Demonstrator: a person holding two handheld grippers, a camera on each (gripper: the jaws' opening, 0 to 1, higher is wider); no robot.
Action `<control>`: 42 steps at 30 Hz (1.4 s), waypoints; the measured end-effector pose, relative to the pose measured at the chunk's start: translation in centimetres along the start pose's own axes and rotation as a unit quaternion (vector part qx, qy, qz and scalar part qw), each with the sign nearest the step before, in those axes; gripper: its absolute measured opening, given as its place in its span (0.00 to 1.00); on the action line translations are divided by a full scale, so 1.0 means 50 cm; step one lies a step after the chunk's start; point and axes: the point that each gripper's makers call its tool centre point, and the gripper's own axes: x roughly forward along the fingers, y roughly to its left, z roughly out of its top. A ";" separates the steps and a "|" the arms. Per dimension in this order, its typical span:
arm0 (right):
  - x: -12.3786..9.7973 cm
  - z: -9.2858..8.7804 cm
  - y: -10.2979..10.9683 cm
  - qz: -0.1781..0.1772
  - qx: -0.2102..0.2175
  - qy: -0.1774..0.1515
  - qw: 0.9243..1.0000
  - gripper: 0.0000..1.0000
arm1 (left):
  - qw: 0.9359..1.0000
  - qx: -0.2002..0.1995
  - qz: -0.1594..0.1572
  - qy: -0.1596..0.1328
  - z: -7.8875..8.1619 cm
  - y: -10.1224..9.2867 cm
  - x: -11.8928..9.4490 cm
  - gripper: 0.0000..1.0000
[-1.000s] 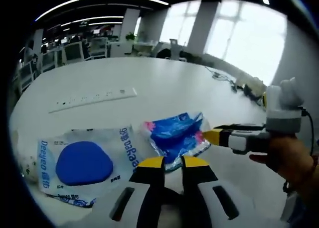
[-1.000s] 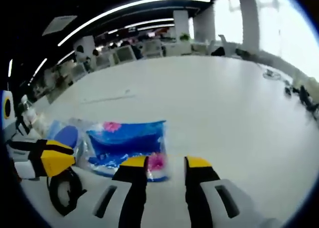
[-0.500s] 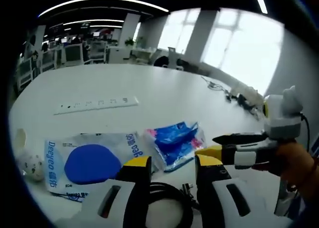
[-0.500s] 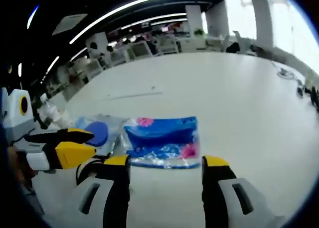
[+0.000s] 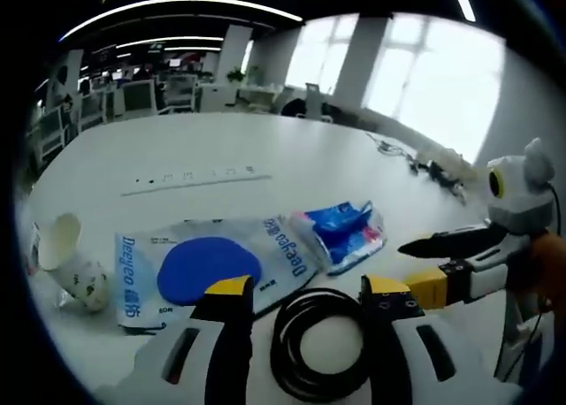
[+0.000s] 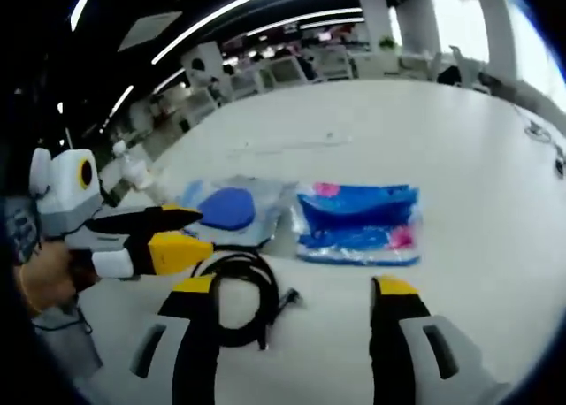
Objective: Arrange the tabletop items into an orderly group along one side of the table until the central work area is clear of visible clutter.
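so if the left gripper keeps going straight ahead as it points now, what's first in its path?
Likely the coiled black cable, lying on the table right between the left gripper's open jaws. Past it sits the Deeyeo packet with the blue pad. Height above the table is unclear, so it might pass over the cable.

Far beyond the jaws an open office stretches out: rows of desks with monitors and chairs, white columns, tall bright windows off to the right, and long strip lights overhead on a dark ceiling.
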 end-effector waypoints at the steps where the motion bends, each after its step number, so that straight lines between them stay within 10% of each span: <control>1: 0.002 -0.005 0.007 0.003 -0.001 0.002 1.000 0.66 | 1.000 0.006 -0.001 0.002 -0.007 0.004 -0.004 0.47; 14: 0.035 -0.043 0.043 -0.014 0.000 -0.007 1.000 0.62 | 0.999 0.031 -0.004 0.031 -0.083 0.036 0.000 0.39; 20: 0.053 -0.055 0.028 -0.065 -0.030 -0.003 0.997 0.57 | 0.997 -0.018 -0.017 0.067 -0.118 0.028 0.007 0.31; 42: 0.074 -0.077 0.018 -0.106 0.012 -0.003 0.994 0.12 | 0.996 -0.041 0.009 0.075 -0.126 0.035 0.010 0.11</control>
